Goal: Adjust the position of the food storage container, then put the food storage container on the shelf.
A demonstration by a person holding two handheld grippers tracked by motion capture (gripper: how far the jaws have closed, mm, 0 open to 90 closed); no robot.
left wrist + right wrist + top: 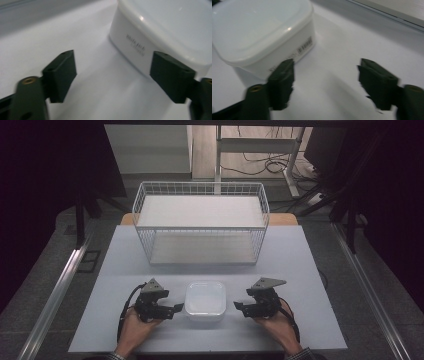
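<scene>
Now, with both tools gaping and empty, bring the left tool (176, 308) from 9 o'clock and the right tool (238, 306) from 3 o'clock squarely onto the white container (205, 301) sitting between them on the counter (300, 270).

White lidded container (262, 35) on the pale table (342, 50), just beyond the parted black fingers (280, 82).

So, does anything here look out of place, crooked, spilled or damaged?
Nothing stands out. The white lidded container sits flat and closed on the table between the open left gripper and right gripper. The wire basket stands upright behind it. No spill shows.
</scene>
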